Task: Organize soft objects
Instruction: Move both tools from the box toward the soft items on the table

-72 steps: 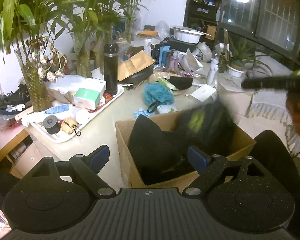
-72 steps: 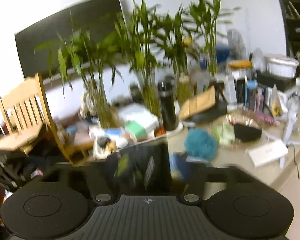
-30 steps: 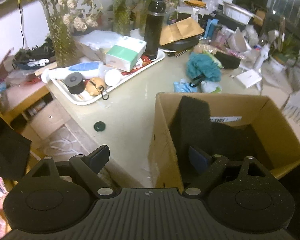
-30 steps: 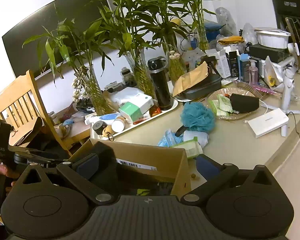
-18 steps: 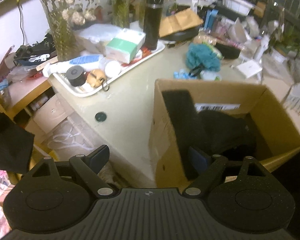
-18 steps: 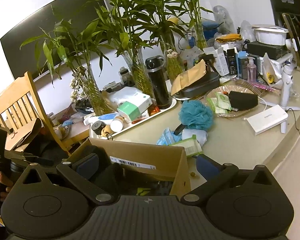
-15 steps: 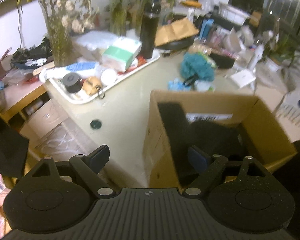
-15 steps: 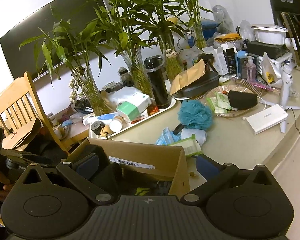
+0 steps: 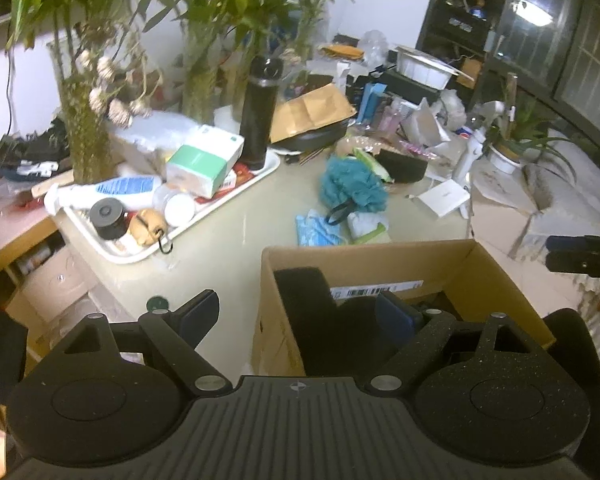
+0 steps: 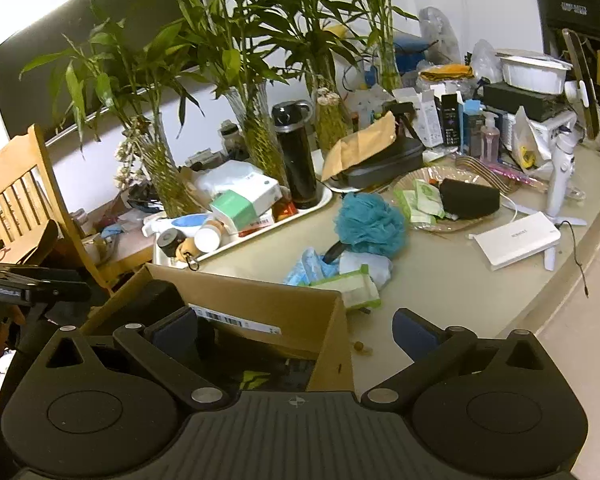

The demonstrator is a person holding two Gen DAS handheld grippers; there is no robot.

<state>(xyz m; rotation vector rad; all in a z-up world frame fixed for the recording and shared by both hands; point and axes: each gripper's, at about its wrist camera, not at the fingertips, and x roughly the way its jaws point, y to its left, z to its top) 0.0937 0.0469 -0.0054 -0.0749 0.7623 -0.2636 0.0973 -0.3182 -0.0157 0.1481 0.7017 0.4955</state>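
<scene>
A brown corrugated cardboard box [image 9: 380, 258] stands at the near edge of the pale, glossy worktop [image 9: 236, 248], open at the top, with a white barcode label on its inner far wall. Inside it are dark, matte soft things: a thick black foam pad [image 9: 304, 308] with a rounded upper corner stands on edge against the left wall, its long axis running up out of the box, and beside it lies a crumpled black fabric [image 10: 260, 376] with a yellow-green mark, though the dim interior makes its shape hard to read.

Beyond the box, on the worktop, lies a frilly teal mesh bath pouf [image 9: 352, 190], roundish and fluffy, with a black loop trailing toward the box. Just beside it are a crinkled pale blue plastic pack [image 9: 316, 230] and a flat white-and-green wipes pack [image 10: 350, 284]. A white rectangular tray [image 9: 224, 204] to the left carries a tall black cylindrical flask [image 9: 260, 114].

The left claw [image 9: 300, 312] hangs over the box's left wall, its blue-padded fingers wide apart, one outside the box and one inside; nothing is between them. The right claw [image 10: 296, 330] straddles the box's right corner, likewise spread wide and empty.
</scene>
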